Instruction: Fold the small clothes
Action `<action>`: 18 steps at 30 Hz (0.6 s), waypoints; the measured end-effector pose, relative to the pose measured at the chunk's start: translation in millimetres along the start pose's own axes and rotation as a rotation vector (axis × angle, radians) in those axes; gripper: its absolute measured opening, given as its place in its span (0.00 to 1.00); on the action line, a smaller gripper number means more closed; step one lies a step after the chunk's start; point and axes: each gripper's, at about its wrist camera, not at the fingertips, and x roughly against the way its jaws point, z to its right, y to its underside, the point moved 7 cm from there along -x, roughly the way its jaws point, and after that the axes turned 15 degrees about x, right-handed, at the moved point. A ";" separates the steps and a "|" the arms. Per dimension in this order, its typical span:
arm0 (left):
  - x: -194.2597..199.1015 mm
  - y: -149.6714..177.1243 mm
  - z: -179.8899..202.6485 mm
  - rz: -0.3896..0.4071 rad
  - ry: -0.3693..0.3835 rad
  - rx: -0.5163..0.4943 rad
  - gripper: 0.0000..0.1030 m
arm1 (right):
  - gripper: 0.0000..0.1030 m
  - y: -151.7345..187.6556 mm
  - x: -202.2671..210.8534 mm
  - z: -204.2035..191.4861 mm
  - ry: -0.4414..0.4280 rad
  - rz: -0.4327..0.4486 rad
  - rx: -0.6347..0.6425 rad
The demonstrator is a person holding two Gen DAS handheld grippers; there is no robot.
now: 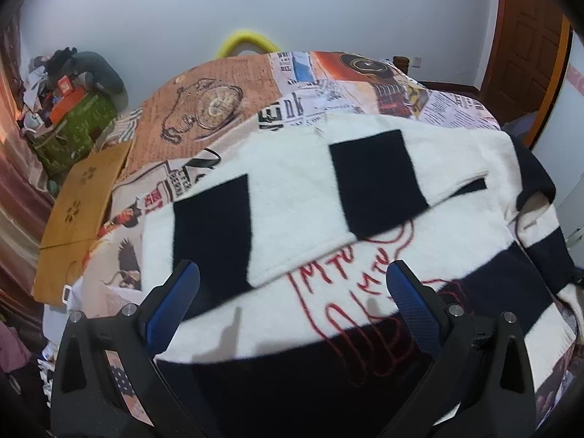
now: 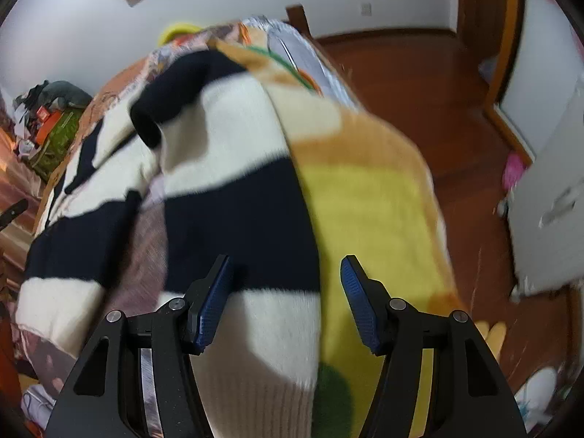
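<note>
Between the blue pads of the left gripper [image 1: 294, 294] nothing is caught; its jaws stand wide apart above the black-and-white sweater [image 1: 310, 189], which lies spread on the bed [image 1: 219, 73] with its printed newspaper-pattern cover; one sleeve has been brought across the body, its black bands lying over the white chest, and red stitched lettering [image 1: 343, 273] shows just beneath its edge. Over the right gripper's [image 2: 286, 292] side the jaws are likewise parted and hold nothing; below them runs the other sleeve [image 2: 255, 219], striped black and white, lying along the sweater's edge where it meets a yellow and tan blanket [image 2: 372, 197]; its ribbed cuff sits nearest the camera; beyond the blanket is the wooden floor [image 2: 419, 84].

Judged from this, the fold is partly done: one sleeve is in, the second still lies out at the side, and the body has not yet been doubled over; the right gripper looks placed to take that sleeve next.
</note>
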 end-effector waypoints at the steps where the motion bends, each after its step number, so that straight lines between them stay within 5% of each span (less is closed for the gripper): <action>1: 0.9 1.6 0.9 -0.001 0.003 -0.001 1.00 | 0.56 3.9 -1.3 -0.3 -0.009 0.008 -0.012; 3: 3.5 4.7 2.8 0.000 0.003 -0.002 1.00 | 0.55 3.5 -1.0 0.1 -0.001 0.028 -0.016; 5: 6.7 7.3 3.9 0.004 0.003 -0.005 1.00 | 0.31 0.2 1.8 -4.3 -0.012 0.051 -0.005; 8: 11.0 9.4 4.2 0.011 0.006 -0.005 1.00 | 0.11 -7.0 6.5 -10.6 -0.021 0.061 0.017; 18: 12.7 2.9 -6.7 0.032 0.008 0.023 1.00 | 0.09 -93.5 75.3 -68.4 -0.043 0.298 0.185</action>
